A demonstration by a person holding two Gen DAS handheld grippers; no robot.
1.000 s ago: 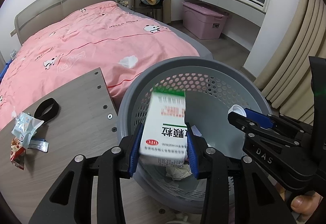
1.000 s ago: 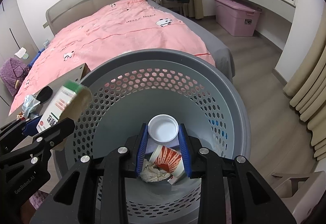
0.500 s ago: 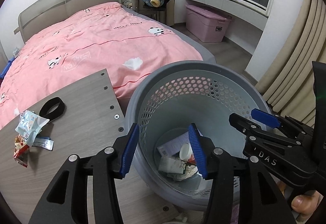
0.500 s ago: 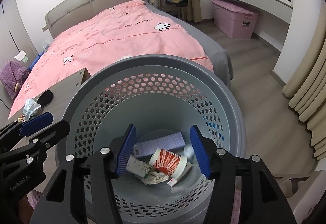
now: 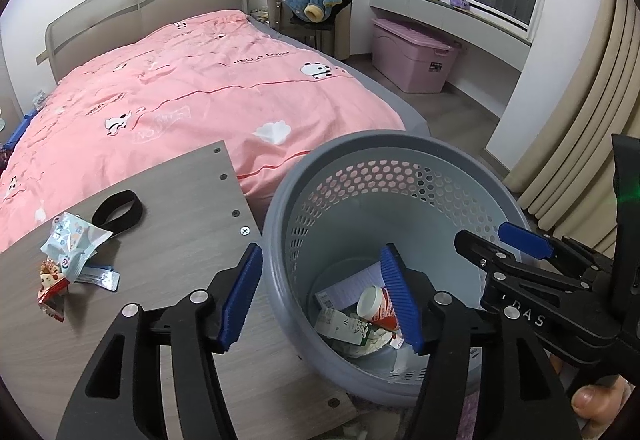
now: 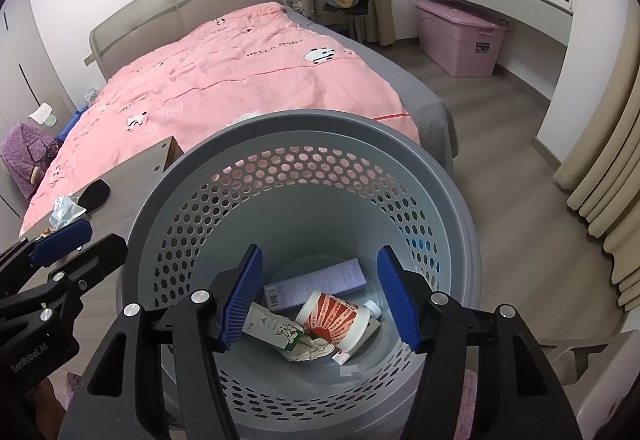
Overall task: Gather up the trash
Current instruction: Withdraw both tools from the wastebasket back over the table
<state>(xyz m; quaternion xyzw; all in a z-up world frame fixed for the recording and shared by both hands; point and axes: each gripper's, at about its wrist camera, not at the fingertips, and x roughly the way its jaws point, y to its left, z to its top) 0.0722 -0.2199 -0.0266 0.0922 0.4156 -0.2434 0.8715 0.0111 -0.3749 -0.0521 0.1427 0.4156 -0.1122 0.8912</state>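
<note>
We hold both tools over the round grey perforated plastic waste basket (image 6: 304,176), and both are released with nothing between their blue pads. The jaws of the left tool (image 5: 320,300) and of the right tool (image 6: 318,298) have just been opening, and they now stand apart above the basket's mouth.

At the bottom of the basket lie the pieces already dropped: a flat lilac cardboard box (image 6: 316,290), a red-and-white paper cup (image 6: 334,322) on its side, and a white-and-green carton (image 6: 274,330) beside crumpled paper.

What is left to collect sits on the grey wood-grain desk (image 5: 168,208), to the left of the basket in the left wrist view: a crumpled pale-blue printed wrapper (image 5: 74,244), with a small red-and-white snack packet (image 5: 52,286) touching its lower edge. A black elastic loop (image 5: 118,210) lies just beyond them; we cannot tell whether it counts as trash.

The relation that matters next: the wrappers lie to the left of the left tool, well apart from the right tool, which hangs over the basket's far side. We judge the left hand the nearer one. The wrapper heap runs roughly from upper right to lower left, so closing across that line looks easiest.
</note>
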